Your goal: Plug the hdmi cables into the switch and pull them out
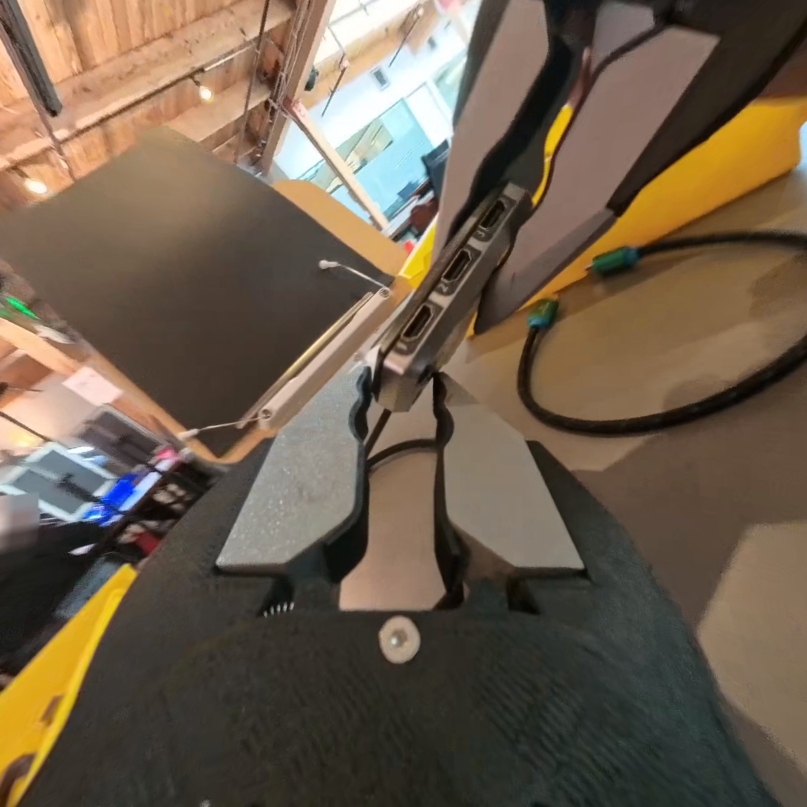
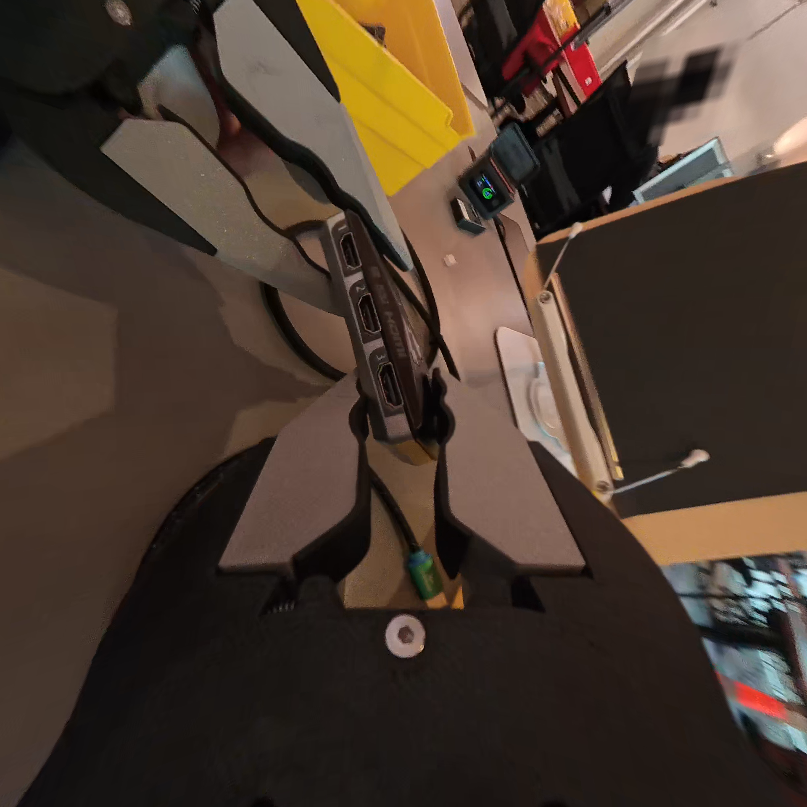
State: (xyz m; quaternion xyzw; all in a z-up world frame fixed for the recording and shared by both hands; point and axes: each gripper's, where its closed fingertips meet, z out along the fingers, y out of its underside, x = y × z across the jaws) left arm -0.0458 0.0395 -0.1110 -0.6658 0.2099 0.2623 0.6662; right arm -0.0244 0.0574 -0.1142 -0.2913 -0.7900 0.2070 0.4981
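A grey HDMI switch (image 1: 454, 279) with three empty ports is held in the air above the table, gripped at both ends. My left gripper (image 1: 401, 386) is shut on its near end in the left wrist view, and the right gripper clamps the far end there (image 1: 511, 205). In the right wrist view my right gripper (image 2: 398, 410) is shut on the near end of the switch (image 2: 371, 319). Two green-blue HDMI plugs (image 1: 543, 312) (image 1: 611, 261) lie unplugged on the table on a looped black cable (image 1: 655, 419). One plug (image 2: 421, 572) shows below my right fingers.
A black board with a wooden edge (image 1: 174, 270) stands beside the switch and also shows in the right wrist view (image 2: 677, 349). A small device with a lit screen (image 2: 489, 192) and a pale flat dish (image 2: 524, 393) sit on the tan table (image 1: 655, 502). Cluttered shelves lie beyond. My left and right fingertips are right by each other. Between my right fingertips and the plug (image 2: 421, 572) there is roughly 15 cm. Seen from the left wrist view (image 1: 541, 315) as well.
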